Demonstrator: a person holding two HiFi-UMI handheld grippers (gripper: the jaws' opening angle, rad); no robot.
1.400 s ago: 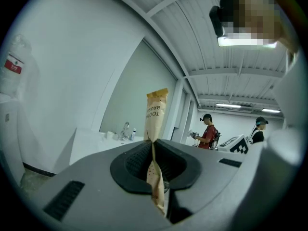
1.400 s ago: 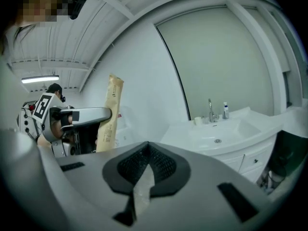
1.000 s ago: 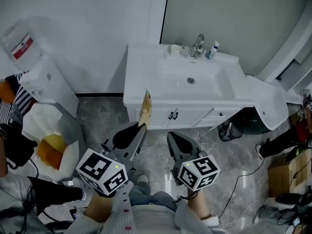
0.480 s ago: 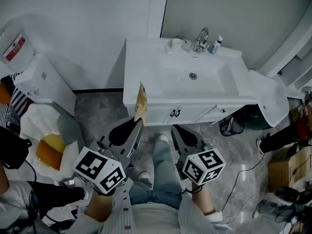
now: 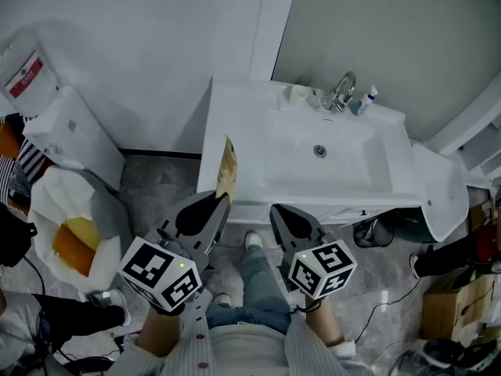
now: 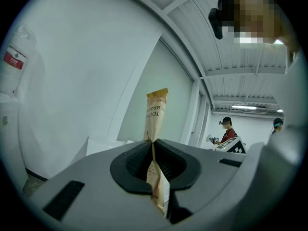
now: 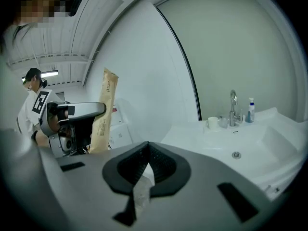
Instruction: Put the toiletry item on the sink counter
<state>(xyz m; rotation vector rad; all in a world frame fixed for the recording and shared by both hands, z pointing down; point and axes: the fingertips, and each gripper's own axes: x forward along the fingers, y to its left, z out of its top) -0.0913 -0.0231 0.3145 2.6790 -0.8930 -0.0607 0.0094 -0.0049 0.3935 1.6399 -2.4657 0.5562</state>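
Note:
The toiletry item is a slim brown paper toothbrush packet (image 5: pixel 227 167). It stands upright in my left gripper (image 5: pixel 223 198), whose jaws are shut on its lower part. In the left gripper view the packet (image 6: pixel 155 114) rises from between the pads of that gripper (image 6: pixel 153 143). Its top overlaps the front left edge of the white sink counter (image 5: pixel 235 124). My right gripper (image 5: pixel 275 210) hangs beside it, short of the counter front, jaws together. In the right gripper view that gripper (image 7: pixel 147 146) shows only a pale sliver in its seam, and the packet (image 7: pixel 103 109) is at the left.
The counter holds a basin (image 5: pixel 321 151), a faucet (image 5: pixel 342 92), a white cup (image 5: pixel 299 92) and a small bottle (image 5: pixel 364 102) at the back. A white unit (image 5: pixel 70 131) stands at the left, a dark bin (image 5: pixel 376 229) under the counter's right end. My shoe (image 5: pixel 252 241) is on the floor below.
Both grippers have come closer to the sink cabinet, with the packet still upright in the left one. The packet's top now overlaps the counter's front edge.

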